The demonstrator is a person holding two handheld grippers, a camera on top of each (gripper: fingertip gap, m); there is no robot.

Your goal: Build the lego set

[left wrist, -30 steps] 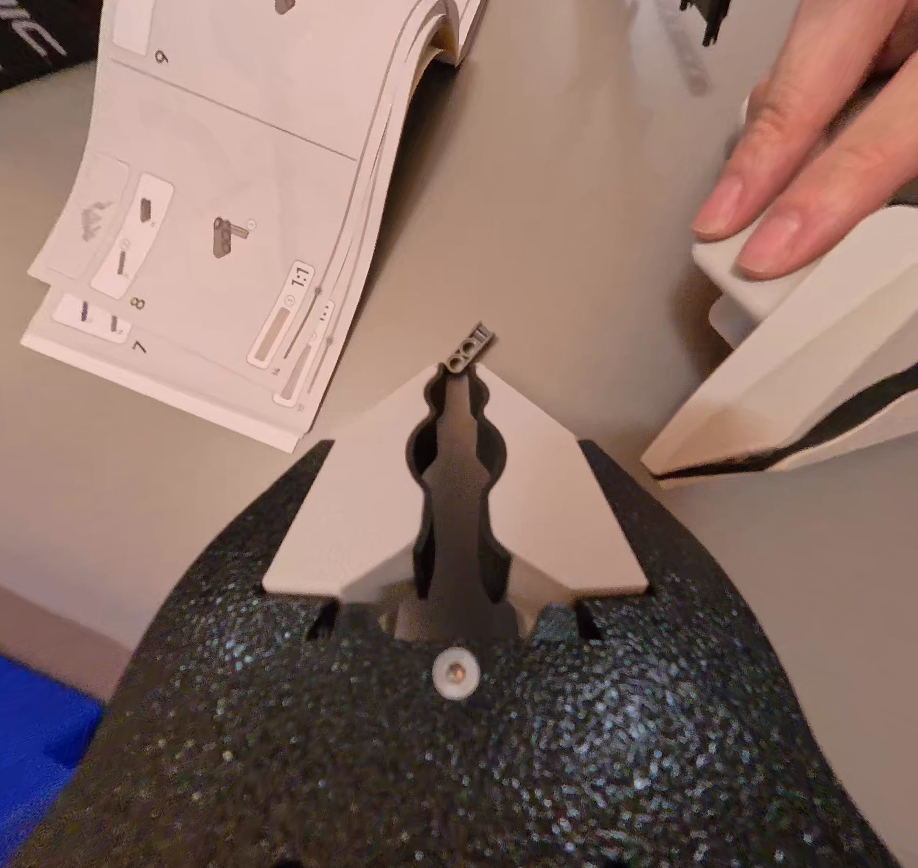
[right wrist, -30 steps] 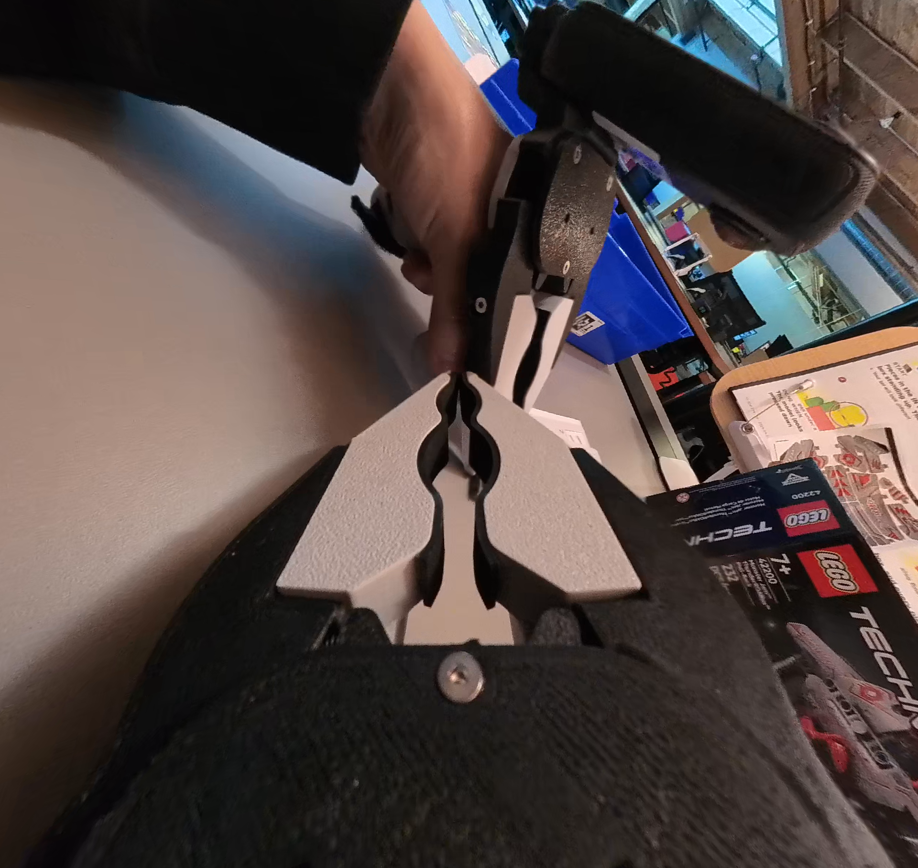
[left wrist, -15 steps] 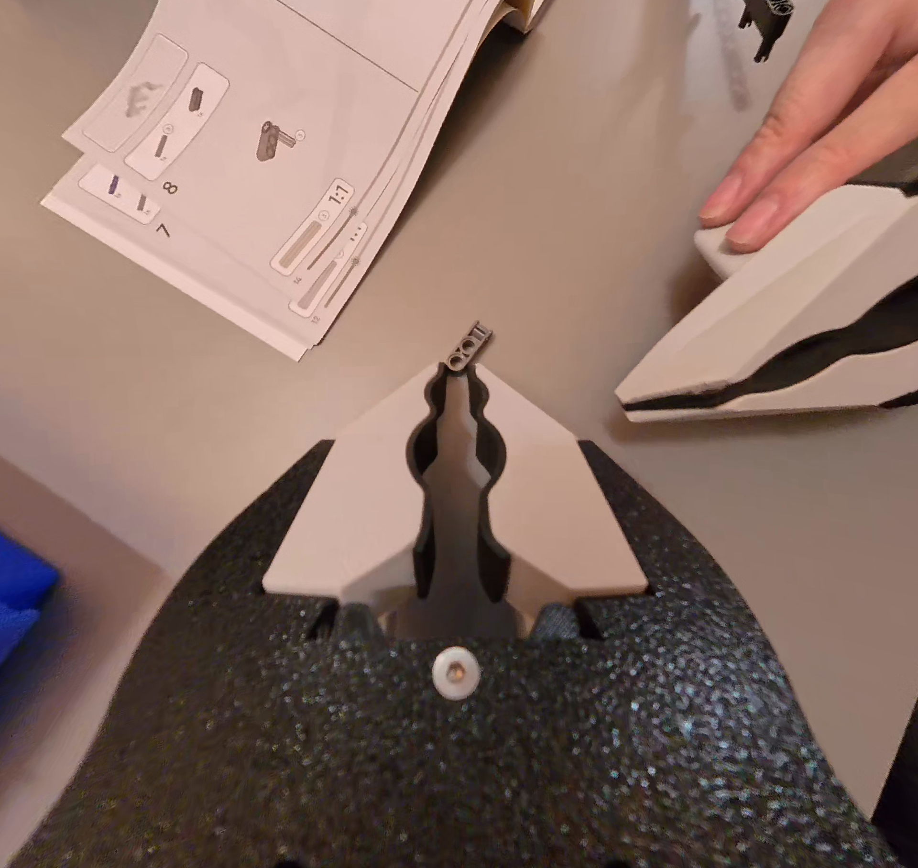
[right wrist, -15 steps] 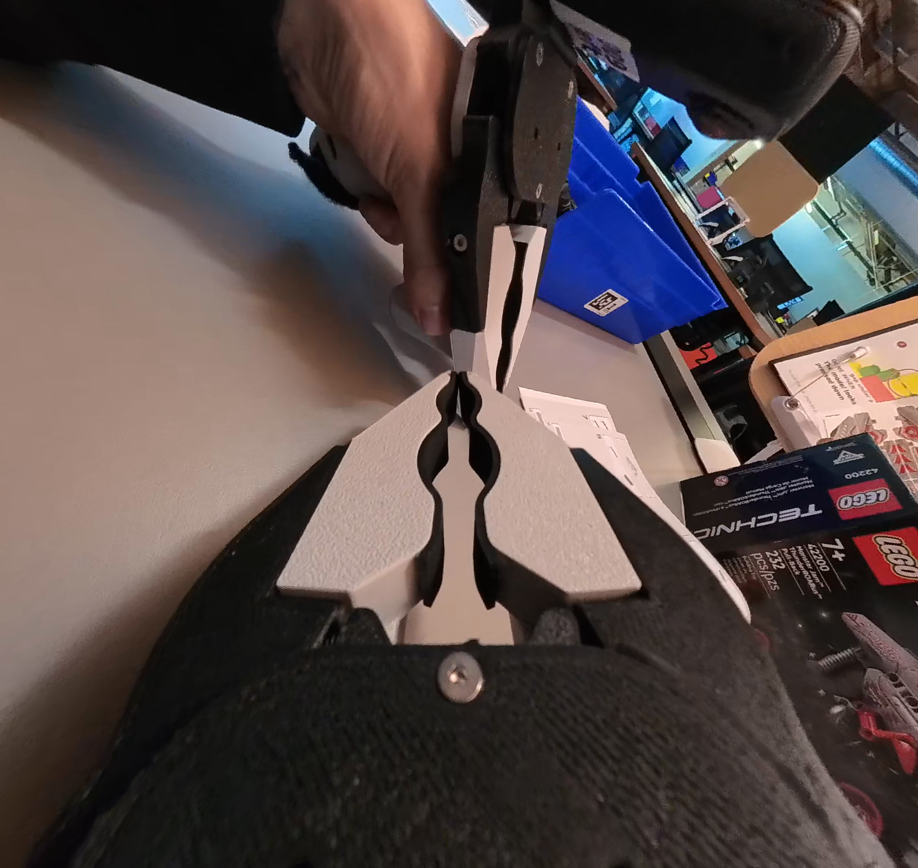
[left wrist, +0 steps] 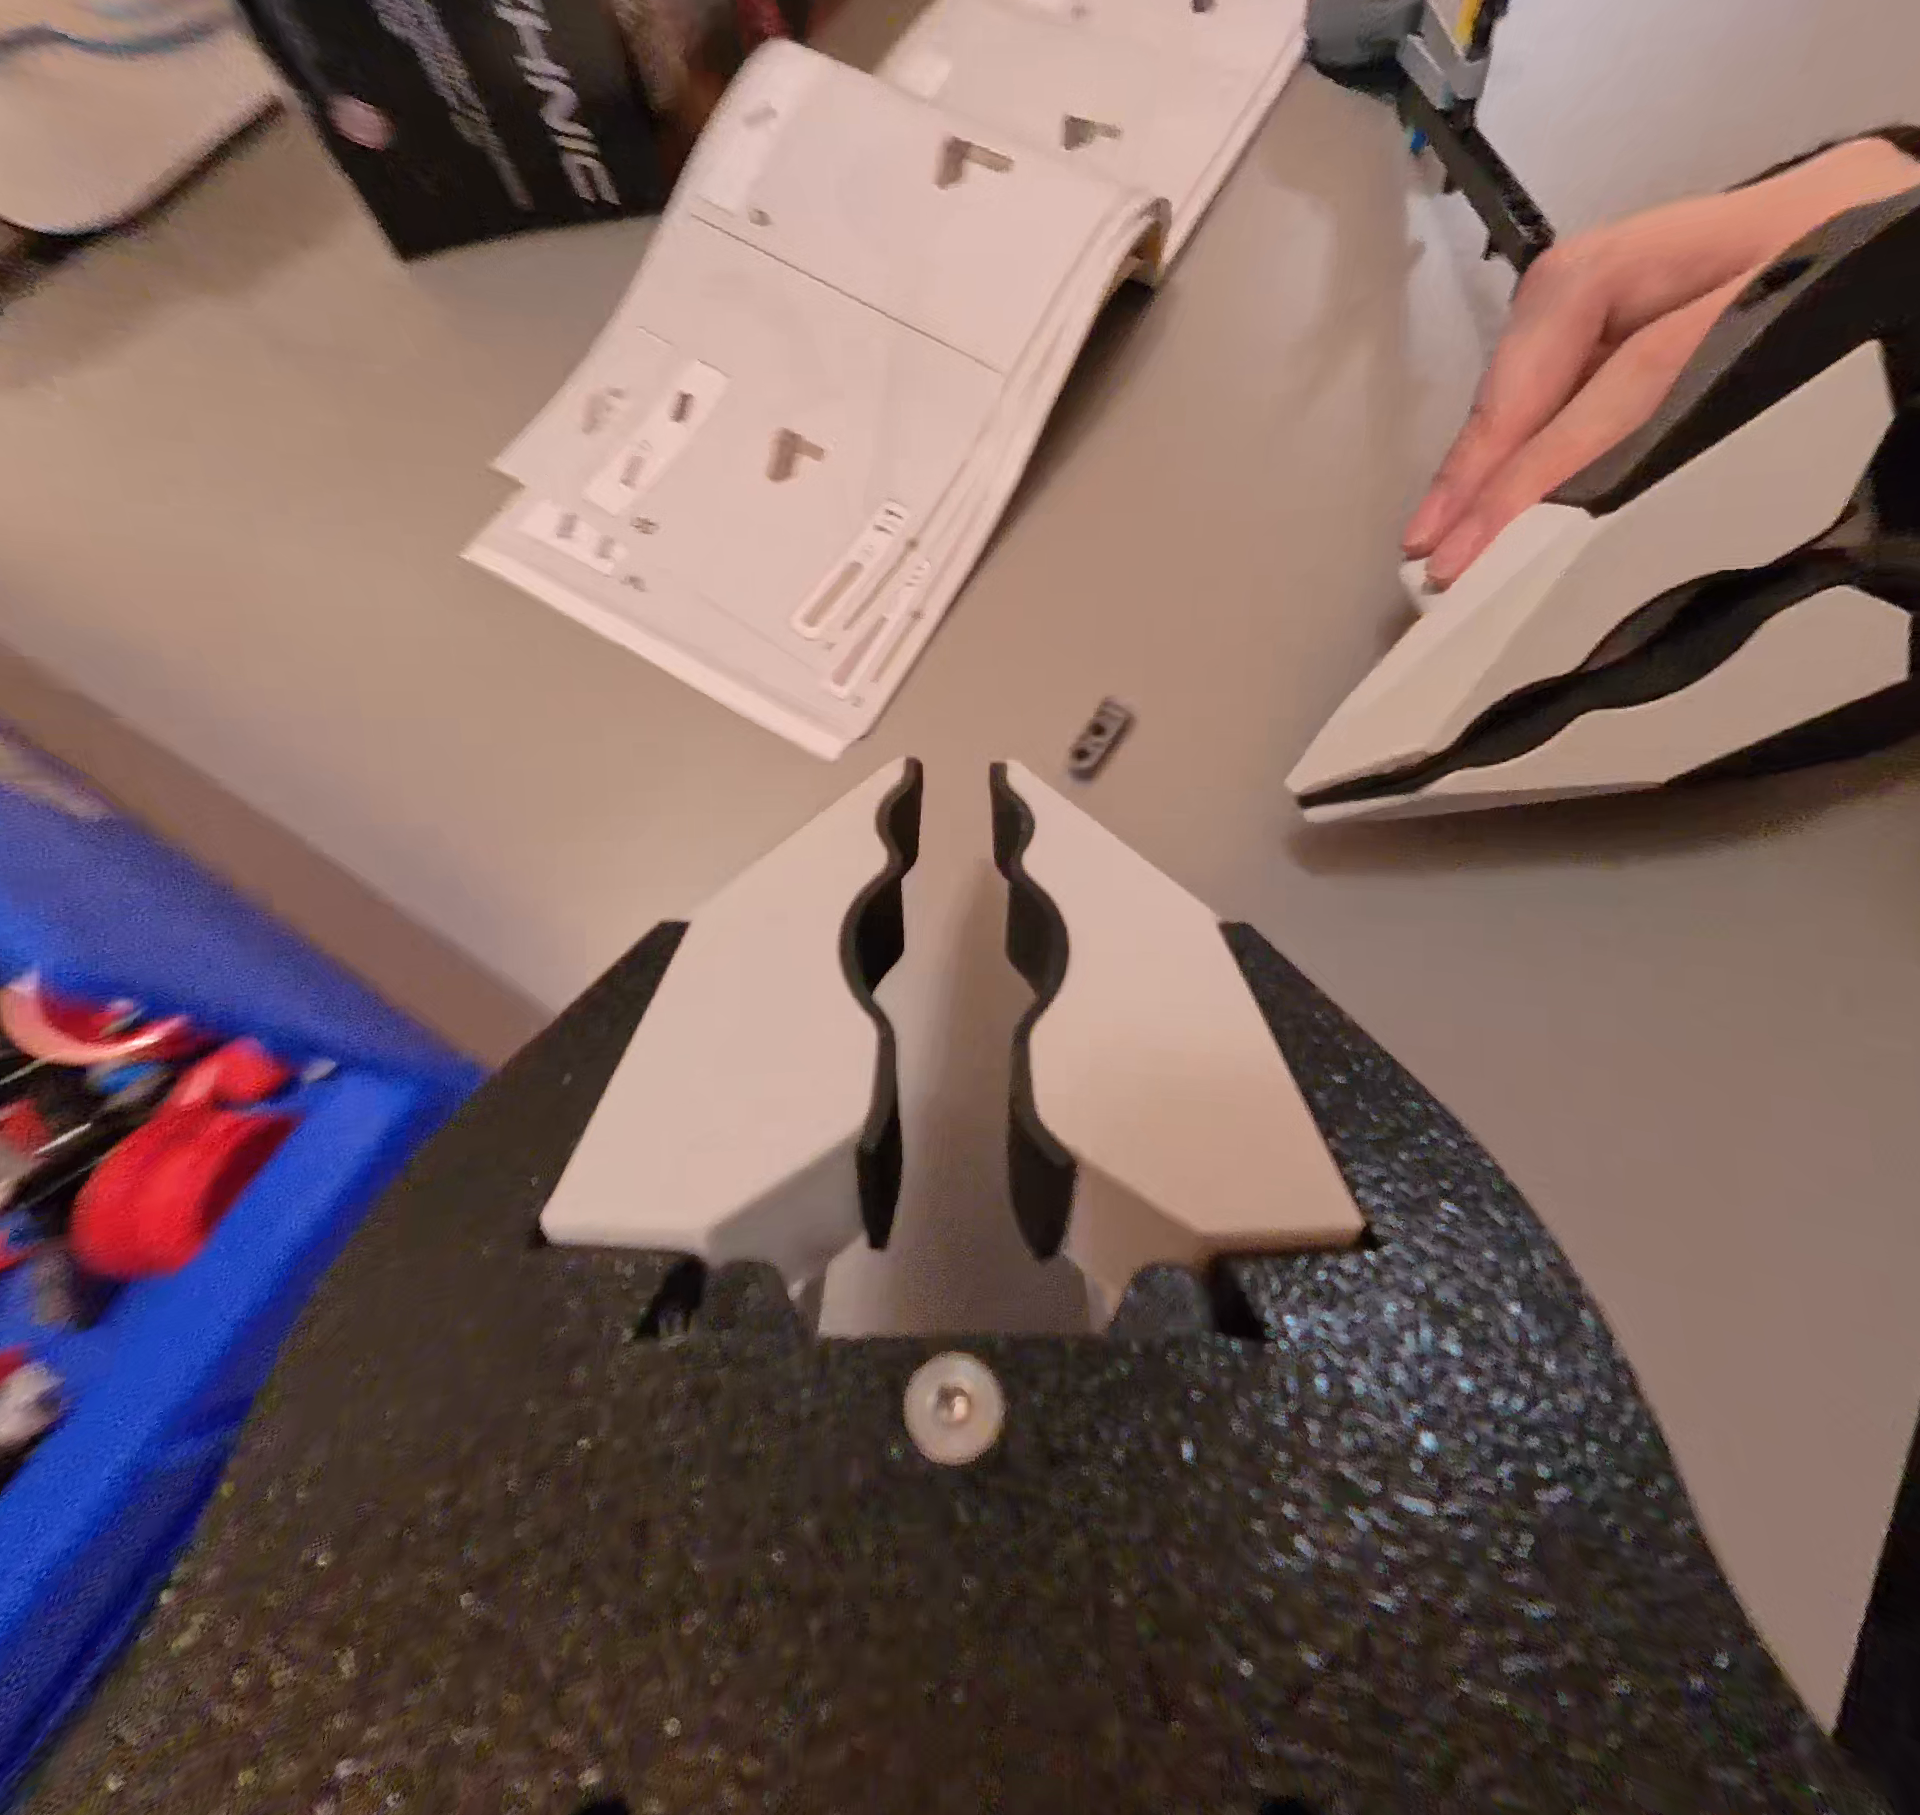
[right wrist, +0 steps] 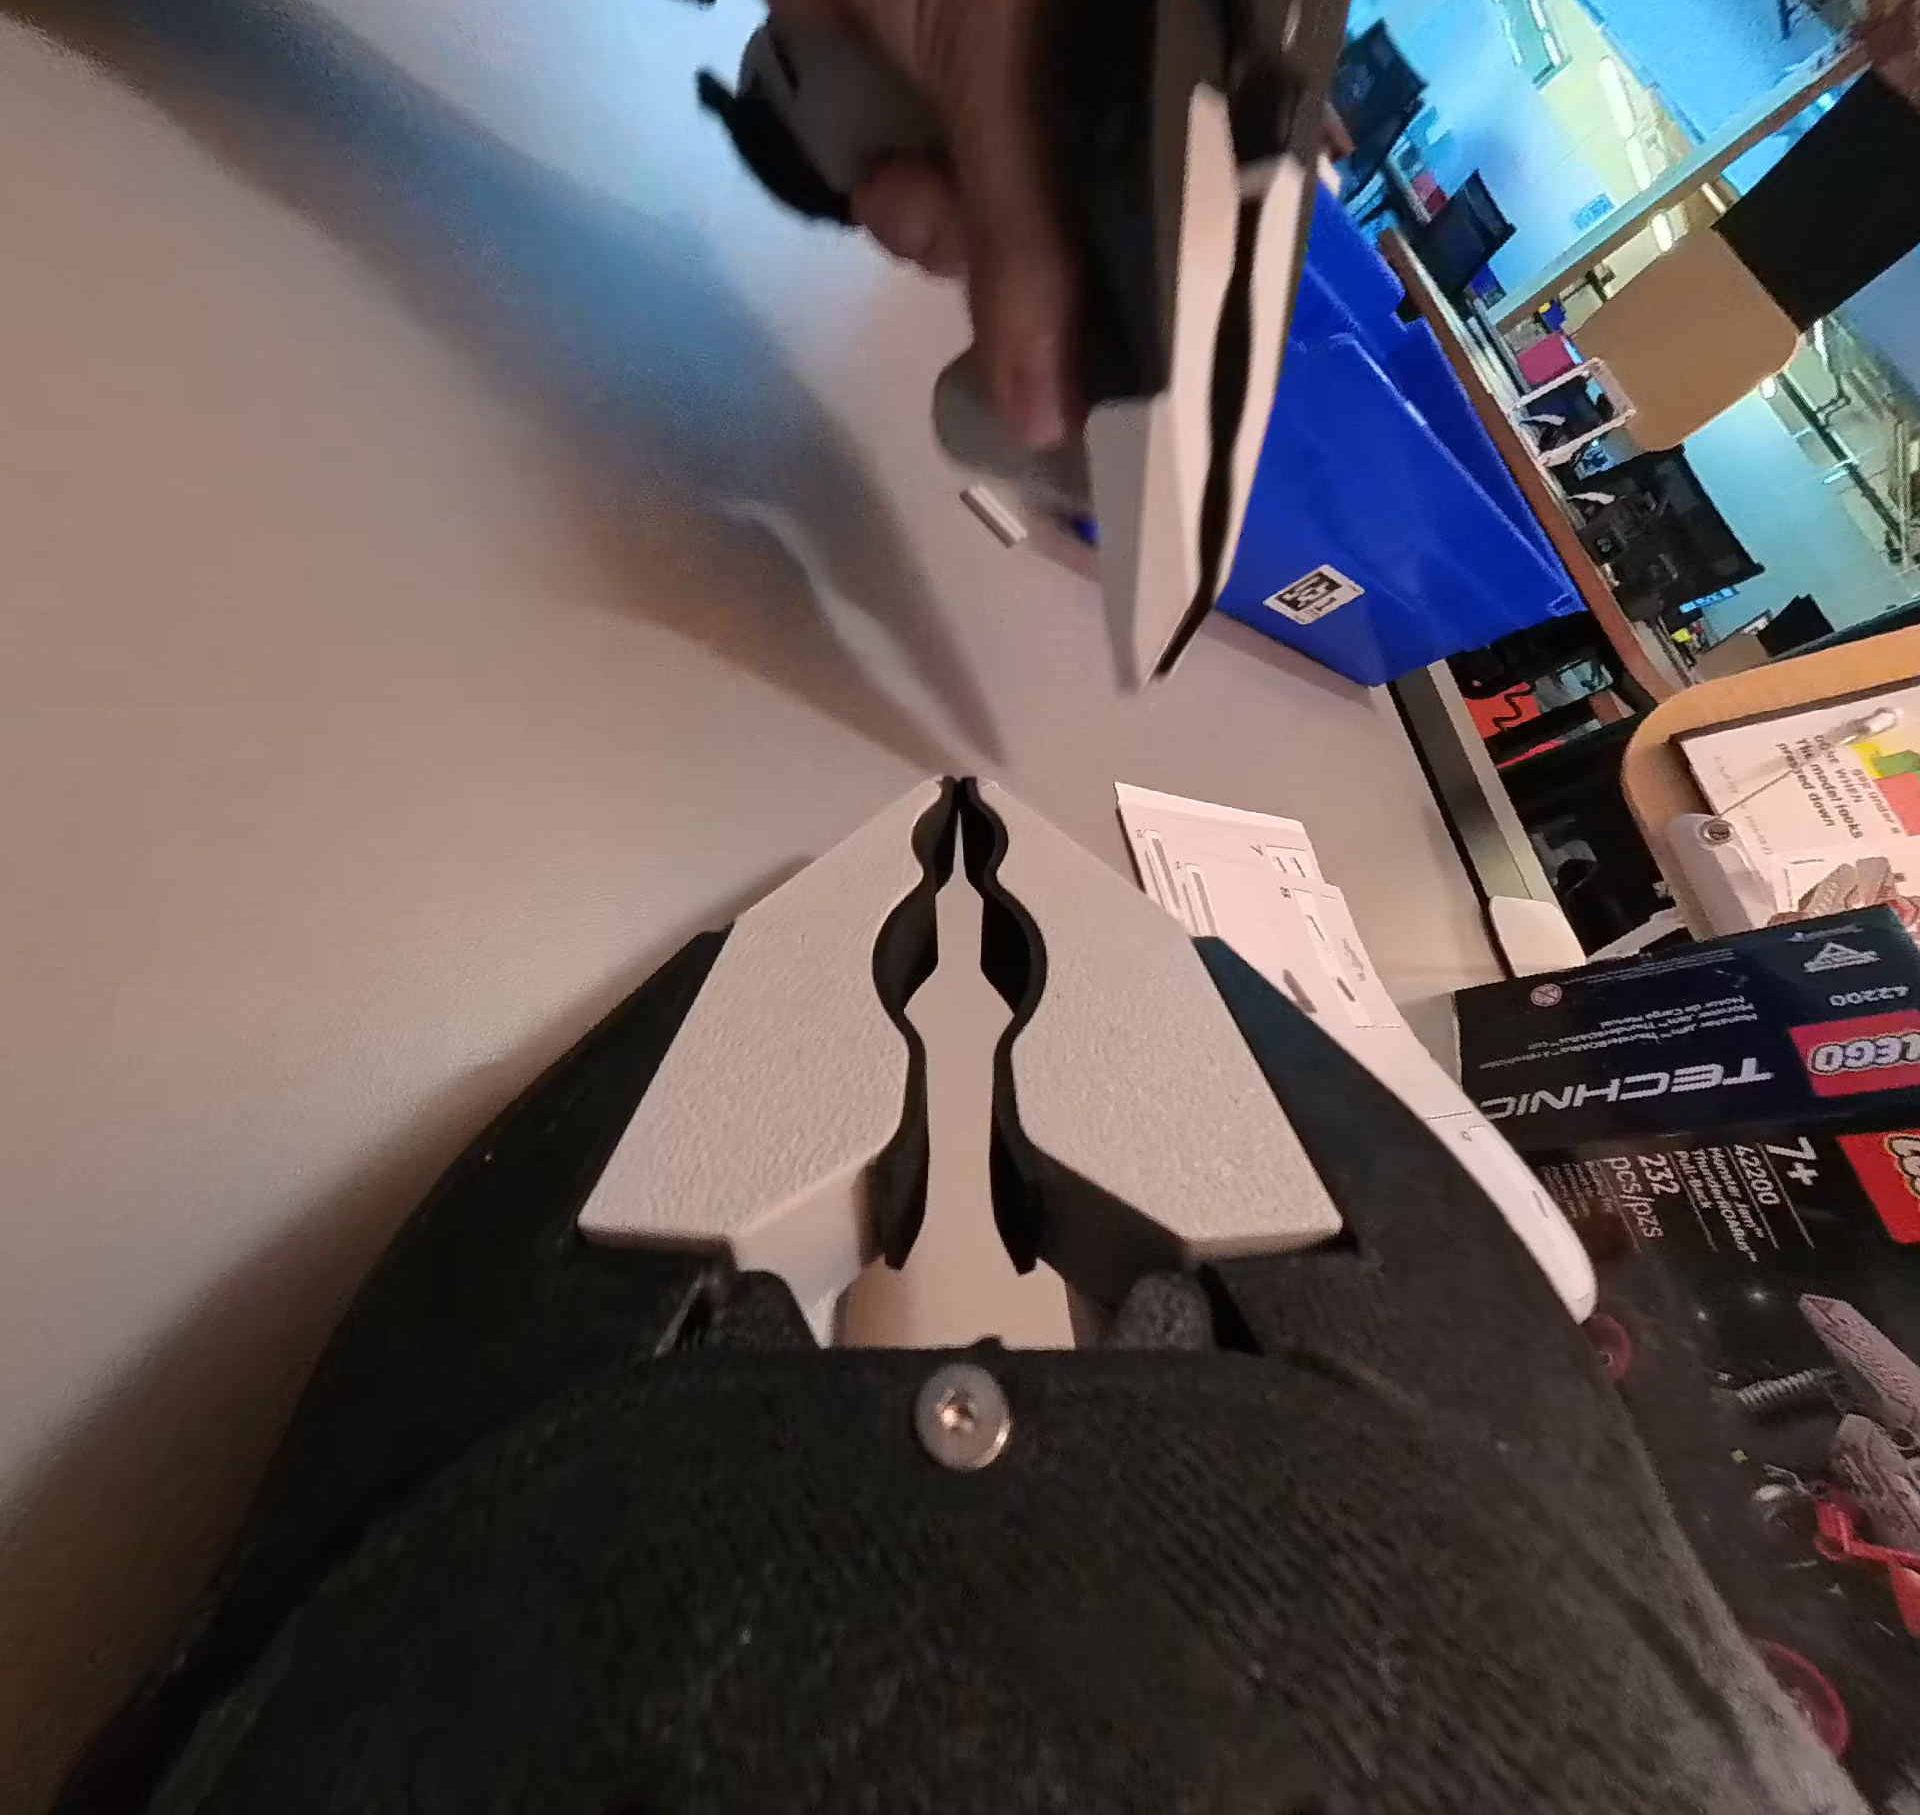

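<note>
Hovering above the grey table [left wrist: 312, 435], the left gripper [left wrist: 954, 778] had its jaws parted by a narrow gap with nothing between them. A small dark lego piece [left wrist: 1099, 739] lay flat on the table just beyond its right fingertip, apart from it. Farther right, the right gripper [left wrist: 1311, 797] lay low over the table, its tips pressed together and gripping nothing visible, with a person's hand [left wrist: 1538, 404] along its upper side. Beyond the piece, an open instruction booklet [left wrist: 831, 394] rested on the table, and behind it stood the dark lego box [left wrist: 457, 72]. A partly built grey model [left wrist: 1423, 20] with a black beam sat at the far right edge. A blue bin [left wrist: 187, 1142] holding red parts sat at the lower left. In the right wrist view, the left gripper [right wrist: 1158, 669] pointed downward, motion-blurred, held in a hand [right wrist: 966, 103].
</note>
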